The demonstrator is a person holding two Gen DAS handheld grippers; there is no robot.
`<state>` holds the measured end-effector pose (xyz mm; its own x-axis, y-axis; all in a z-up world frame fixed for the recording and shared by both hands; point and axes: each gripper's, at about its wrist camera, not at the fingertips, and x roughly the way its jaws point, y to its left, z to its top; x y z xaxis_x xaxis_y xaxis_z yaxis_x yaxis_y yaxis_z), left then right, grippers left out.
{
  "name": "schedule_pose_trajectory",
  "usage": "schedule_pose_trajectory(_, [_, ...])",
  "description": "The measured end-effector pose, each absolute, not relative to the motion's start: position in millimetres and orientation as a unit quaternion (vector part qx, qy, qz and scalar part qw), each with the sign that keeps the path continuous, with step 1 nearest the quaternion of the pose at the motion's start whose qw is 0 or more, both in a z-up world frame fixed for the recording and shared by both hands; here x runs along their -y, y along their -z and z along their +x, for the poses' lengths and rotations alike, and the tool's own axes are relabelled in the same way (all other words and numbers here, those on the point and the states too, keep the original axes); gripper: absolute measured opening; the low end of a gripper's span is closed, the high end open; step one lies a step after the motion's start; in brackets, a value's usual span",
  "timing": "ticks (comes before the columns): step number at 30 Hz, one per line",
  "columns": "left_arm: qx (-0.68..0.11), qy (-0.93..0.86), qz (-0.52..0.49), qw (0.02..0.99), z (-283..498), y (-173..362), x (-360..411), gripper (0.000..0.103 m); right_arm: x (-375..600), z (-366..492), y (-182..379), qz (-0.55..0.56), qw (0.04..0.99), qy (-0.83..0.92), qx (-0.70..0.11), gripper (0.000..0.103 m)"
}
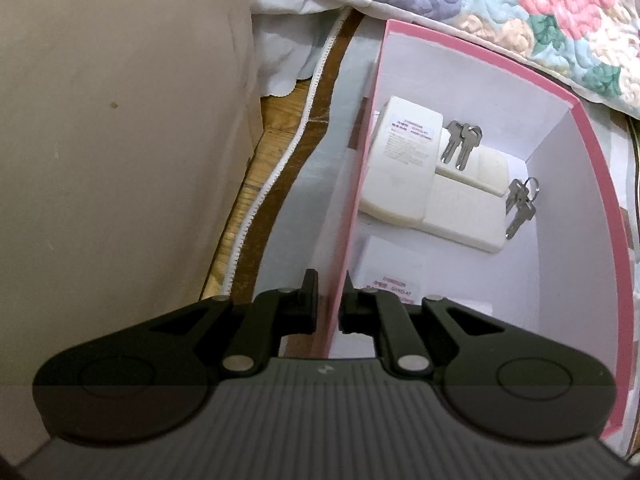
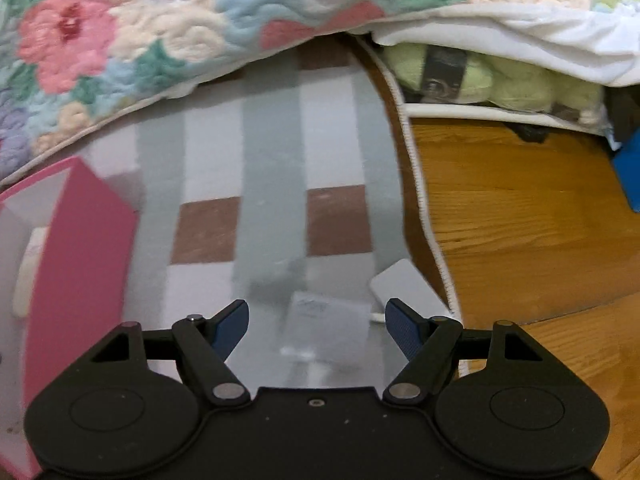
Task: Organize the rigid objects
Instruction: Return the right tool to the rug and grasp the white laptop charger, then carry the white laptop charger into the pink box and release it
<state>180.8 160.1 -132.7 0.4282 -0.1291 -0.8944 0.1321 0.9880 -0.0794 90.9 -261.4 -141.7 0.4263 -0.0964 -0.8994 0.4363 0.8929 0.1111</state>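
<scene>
A pink box (image 1: pixel 618 280) with a white inside stands on the rug. In it lie white remote-like units (image 1: pixel 400 160), two bunches of keys (image 1: pixel 460 142) (image 1: pixel 520 204) and a labelled white unit (image 1: pixel 394 276). My left gripper (image 1: pixel 331 280) is shut on the box's near wall, one finger outside and one inside. In the right wrist view the pink box (image 2: pixel 80 260) is at the left. My right gripper (image 2: pixel 317 304) is open above the rug, over a flat grey item (image 2: pixel 328 320). A flat white device (image 2: pixel 408 284) lies just right of it. Nothing is held.
A floral quilt (image 2: pixel 120 40) hangs over the far side. The grey, white and brown striped rug (image 2: pixel 272 184) ends at a white edge, with wood floor (image 2: pixel 520 220) to its right. A beige surface (image 1: pixel 120 140) rises at the left. Green soft bundles (image 2: pixel 520 84) and a blue item (image 2: pixel 630 168) sit at the far right.
</scene>
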Motion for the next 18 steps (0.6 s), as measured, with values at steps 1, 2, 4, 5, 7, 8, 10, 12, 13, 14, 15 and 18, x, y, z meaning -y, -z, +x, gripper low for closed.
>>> schedule_pose_trajectory(1, [-0.53, 0.078, -0.002, 0.844, 181.3, 132.7, -161.4, 0.009, 261.8, 92.0, 144.4, 0.166, 0.825, 0.161, -0.516, 0.079])
schedule_pose_trajectory(2, [-0.53, 0.079, -0.004, 0.844, 181.4, 133.0, -161.9, 0.009, 262.0, 93.8, 149.2, 0.168, 0.821, 0.159, -0.522, 0.079])
schedule_pose_trajectory(4, [-0.53, 0.079, -0.002, 0.845, 181.2, 133.1, -161.3, 0.009, 267.7, 98.0, 158.1, 0.19, 0.81, 0.162, -0.531, 0.079])
schedule_pose_trajectory(5, [-0.529, 0.079, 0.0, 0.845, 180.9, 133.3, -160.5, 0.009, 274.3, 96.9, 164.0, 0.22, 0.801, 0.176, -0.528, 0.079])
schedule_pose_trajectory(7, [-0.528, 0.078, 0.004, 0.846, 180.3, 134.2, -159.7, 0.009, 286.8, 93.5, 177.4, 0.275, 0.78, 0.197, -0.527, 0.078])
schedule_pose_trajectory(8, [-0.53, 0.078, 0.004, 0.844, 180.3, 135.2, -159.8, 0.009, 290.5, 94.4, 183.2, 0.289, 0.773, 0.195, -0.531, 0.078])
schedule_pose_trajectory(10, [-0.533, 0.077, 0.001, 0.843, 180.7, 136.7, -160.5, 0.009, 290.3, 97.5, 189.9, 0.276, 0.772, 0.196, -0.538, 0.077])
schedule_pose_trajectory(12, [-0.533, 0.077, -0.002, 0.842, 180.8, 136.5, -161.2, 0.009, 286.0, 103.4, 193.5, 0.248, 0.782, 0.191, -0.539, 0.077])
schedule_pose_trajectory(13, [-0.533, 0.077, -0.002, 0.843, 180.9, 136.6, -160.9, 0.009, 283.2, 107.0, 195.0, 0.231, 0.786, 0.188, -0.542, 0.077])
schedule_pose_trajectory(14, [-0.533, 0.077, 0.0, 0.843, 180.9, 136.8, -160.9, 0.009, 280.4, 110.7, 197.3, 0.215, 0.788, 0.182, -0.547, 0.078])
schedule_pose_trajectory(15, [-0.532, 0.075, 0.003, 0.843, 180.7, 137.2, -160.1, 0.009, 277.3, 113.5, 199.4, 0.194, 0.791, 0.171, -0.555, 0.079])
schedule_pose_trajectory(18, [-0.535, 0.075, 0.008, 0.841, 180.0, 139.3, -157.1, 0.008, 267.2, 112.7, 198.0, 0.133, 0.802, 0.144, -0.564, 0.068])
